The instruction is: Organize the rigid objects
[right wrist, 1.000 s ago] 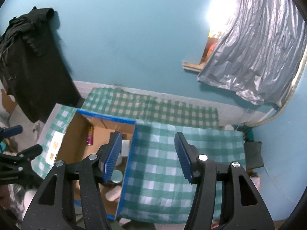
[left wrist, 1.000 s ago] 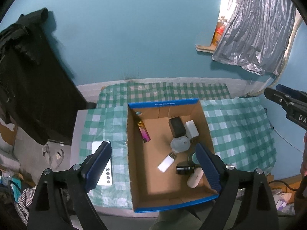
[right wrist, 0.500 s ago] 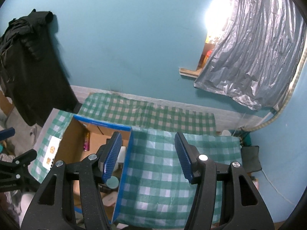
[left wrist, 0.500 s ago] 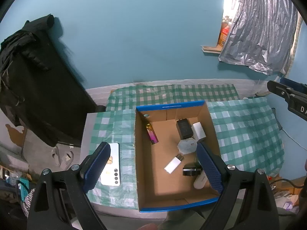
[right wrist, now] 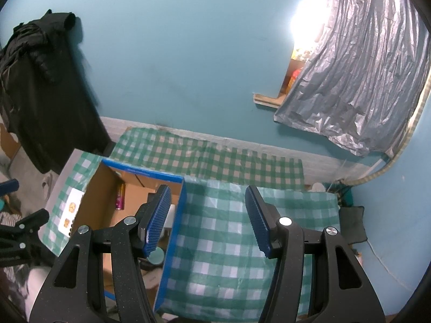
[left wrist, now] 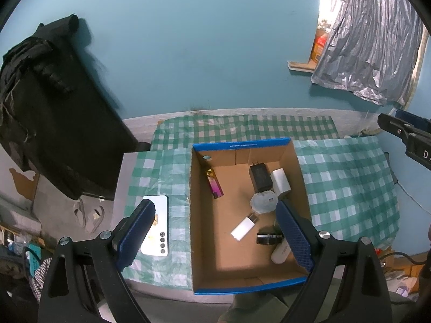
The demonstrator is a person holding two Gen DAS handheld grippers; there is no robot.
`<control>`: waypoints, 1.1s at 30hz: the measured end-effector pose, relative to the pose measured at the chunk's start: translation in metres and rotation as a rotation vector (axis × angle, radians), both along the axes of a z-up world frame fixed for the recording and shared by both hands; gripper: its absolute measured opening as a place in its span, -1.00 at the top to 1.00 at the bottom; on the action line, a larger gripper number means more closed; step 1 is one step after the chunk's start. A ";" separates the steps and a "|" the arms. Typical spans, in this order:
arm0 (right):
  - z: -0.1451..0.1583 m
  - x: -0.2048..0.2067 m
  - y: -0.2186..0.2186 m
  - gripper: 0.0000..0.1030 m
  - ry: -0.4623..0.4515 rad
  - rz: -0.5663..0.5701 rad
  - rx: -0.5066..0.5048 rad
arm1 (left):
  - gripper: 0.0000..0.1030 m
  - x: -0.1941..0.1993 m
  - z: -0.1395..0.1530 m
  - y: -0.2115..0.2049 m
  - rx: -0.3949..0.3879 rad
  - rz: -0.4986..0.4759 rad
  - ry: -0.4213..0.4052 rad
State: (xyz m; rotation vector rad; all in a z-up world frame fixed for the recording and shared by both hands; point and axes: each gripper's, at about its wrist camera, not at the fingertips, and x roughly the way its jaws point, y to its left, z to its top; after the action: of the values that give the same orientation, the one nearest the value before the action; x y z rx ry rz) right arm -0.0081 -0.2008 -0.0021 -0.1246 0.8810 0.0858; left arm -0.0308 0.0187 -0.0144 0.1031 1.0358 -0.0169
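Observation:
A cardboard box (left wrist: 242,263) with a blue rim stands on the green checked tablecloth (left wrist: 347,183). Inside lie a pink-purple stick (left wrist: 215,185), a black charger (left wrist: 259,177), a white block (left wrist: 280,181), a clear round piece (left wrist: 263,202), a white plug adapter (left wrist: 243,227), a black ring-shaped item (left wrist: 268,239) and a white tube (left wrist: 281,251). A pale phone (left wrist: 159,223) lies left of the box. My left gripper (left wrist: 214,207) hovers open and empty above the box's left wall. My right gripper (right wrist: 207,202) is open and empty over the cloth (right wrist: 229,242) right of the box (right wrist: 172,231).
A black jacket (left wrist: 54,123) hangs on the teal wall at the left. A silver curtain (left wrist: 369,45) covers a window at the right, above a small ledge (left wrist: 299,66). Clutter lies on the floor around the table. The right gripper's tip (left wrist: 404,132) shows at the right edge.
The left wrist view has tipped slightly, so more of the phone shows beside the left finger. Both grippers stay open and in place.

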 end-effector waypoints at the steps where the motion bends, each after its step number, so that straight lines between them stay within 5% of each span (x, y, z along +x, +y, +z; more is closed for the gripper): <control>1: 0.000 0.000 0.000 -0.09 0.001 -0.001 0.000 | -0.79 0.000 0.000 -0.001 0.000 -0.001 0.000; 33: -0.004 0.000 -0.007 -0.09 0.009 -0.008 -0.004 | -0.79 0.003 0.002 -0.007 -0.007 0.001 0.006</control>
State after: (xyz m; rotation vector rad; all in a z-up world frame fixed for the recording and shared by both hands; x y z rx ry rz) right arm -0.0082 -0.2077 -0.0058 -0.1245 0.8903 0.0772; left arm -0.0282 0.0116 -0.0124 0.0964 1.0413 -0.0199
